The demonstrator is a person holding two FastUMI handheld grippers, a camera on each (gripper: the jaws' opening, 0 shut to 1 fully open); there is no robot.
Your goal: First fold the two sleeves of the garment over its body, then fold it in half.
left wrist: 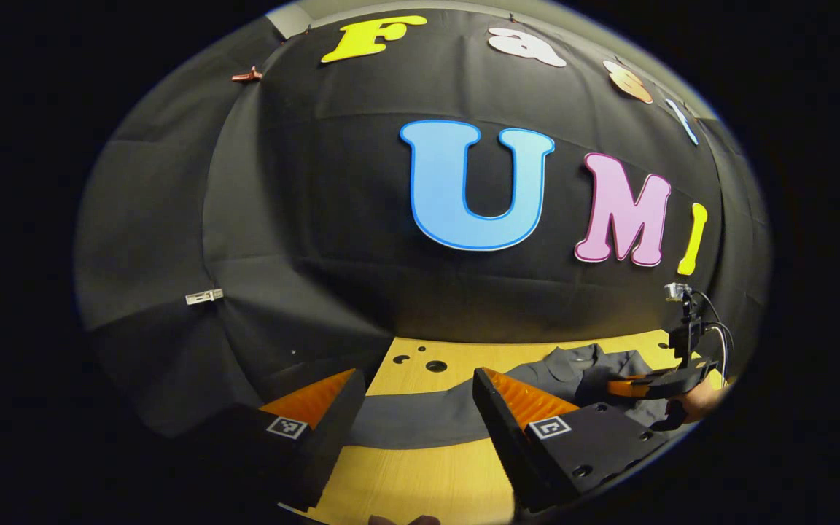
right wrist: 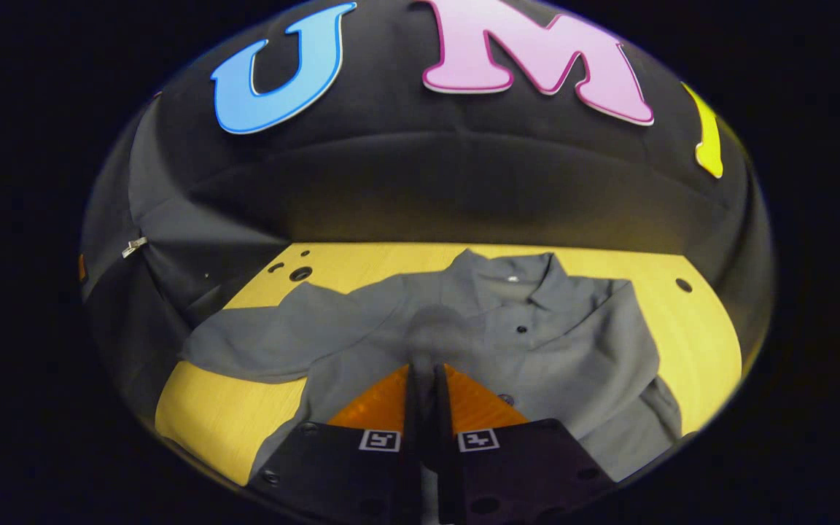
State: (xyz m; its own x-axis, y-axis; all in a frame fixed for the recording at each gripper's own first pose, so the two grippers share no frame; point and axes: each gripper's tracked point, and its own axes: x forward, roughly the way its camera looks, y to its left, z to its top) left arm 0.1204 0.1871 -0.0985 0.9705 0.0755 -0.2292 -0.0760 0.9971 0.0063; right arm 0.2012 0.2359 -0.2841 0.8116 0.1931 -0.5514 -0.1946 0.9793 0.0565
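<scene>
Right gripper view: the right gripper (right wrist: 426, 373) has its jaws pressed together at 6 o'clock, over the middle of a grey shirt (right wrist: 537, 350) — whether cloth is pinched between them cannot be told. It lies flat on a yellow table (right wrist: 697, 328), collar (right wrist: 507, 273) toward 12 o'clock, one sleeve (right wrist: 281, 332) stretching toward 9 o'clock. In the left gripper view, the left gripper (left wrist: 416, 394) is spread wide — that sleeve crosses beyond its fingers.

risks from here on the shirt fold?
1. The right gripper looks shut over the shirt; whether it pinches cloth is unclear, so the fold may slip.
2. The left sleeve lies spread flat, unfolded, and the left gripper is open above it.
3. The sleeve's end is near the table edge and may slide off.
</scene>
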